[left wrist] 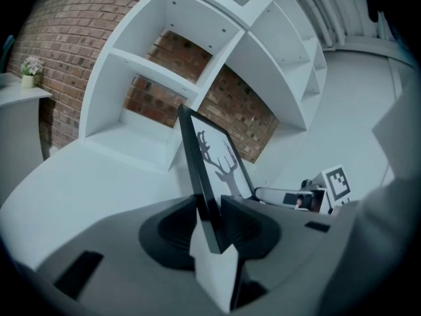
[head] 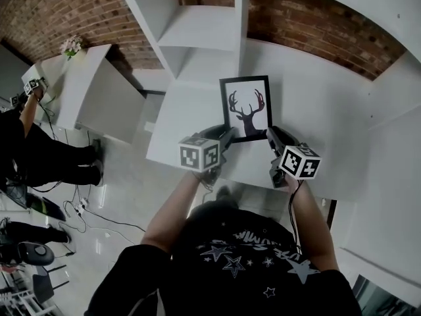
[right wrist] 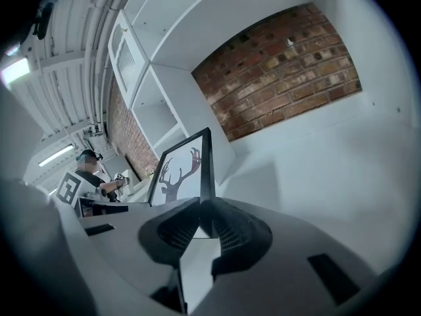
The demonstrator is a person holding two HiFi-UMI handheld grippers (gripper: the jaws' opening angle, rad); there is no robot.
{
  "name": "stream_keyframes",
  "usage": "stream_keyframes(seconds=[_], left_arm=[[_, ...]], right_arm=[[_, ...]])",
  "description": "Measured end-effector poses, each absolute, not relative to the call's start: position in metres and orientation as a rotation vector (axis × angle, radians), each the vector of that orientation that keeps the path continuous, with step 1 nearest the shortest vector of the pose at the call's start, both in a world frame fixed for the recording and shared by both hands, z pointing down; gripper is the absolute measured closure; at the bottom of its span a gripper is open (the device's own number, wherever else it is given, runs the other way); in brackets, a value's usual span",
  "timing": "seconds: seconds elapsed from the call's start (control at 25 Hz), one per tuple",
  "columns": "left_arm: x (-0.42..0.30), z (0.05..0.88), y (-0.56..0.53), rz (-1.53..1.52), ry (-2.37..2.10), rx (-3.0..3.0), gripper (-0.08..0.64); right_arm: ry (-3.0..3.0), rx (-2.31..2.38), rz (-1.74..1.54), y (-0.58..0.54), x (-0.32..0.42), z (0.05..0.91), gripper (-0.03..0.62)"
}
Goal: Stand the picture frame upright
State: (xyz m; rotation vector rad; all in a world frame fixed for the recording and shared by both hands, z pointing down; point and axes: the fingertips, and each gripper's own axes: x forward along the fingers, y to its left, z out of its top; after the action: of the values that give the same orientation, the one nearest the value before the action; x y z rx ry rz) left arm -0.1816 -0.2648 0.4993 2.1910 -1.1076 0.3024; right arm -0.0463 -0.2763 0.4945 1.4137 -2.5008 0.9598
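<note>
Picture frame sits between my claws, over the white table. My left gripper pinches its left edge and my right gripper its right edge. The gripper views show it upright; the head view flattens it. It is possibly clear of the table.

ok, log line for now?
left gripper: shut on picture frame left side | right gripper: shut on its right side | frame: over table
</note>
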Motion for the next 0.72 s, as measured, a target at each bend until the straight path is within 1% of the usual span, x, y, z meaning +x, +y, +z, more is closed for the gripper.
stream_keyframes(seconds=[0.4,0.72], left_arm=[[-0.207,0.502,-0.311,0.302,-1.046,2.257,0.439],[-0.213,0.513,-0.334,0.347,-1.037,2.264,0.446]], right_arm=[[-2.532,1.532,1.046,-0.313,-0.068,0.493,0.518],[-2.463,1.558,1.039,-0.33,-0.075,0.506,0.518]])
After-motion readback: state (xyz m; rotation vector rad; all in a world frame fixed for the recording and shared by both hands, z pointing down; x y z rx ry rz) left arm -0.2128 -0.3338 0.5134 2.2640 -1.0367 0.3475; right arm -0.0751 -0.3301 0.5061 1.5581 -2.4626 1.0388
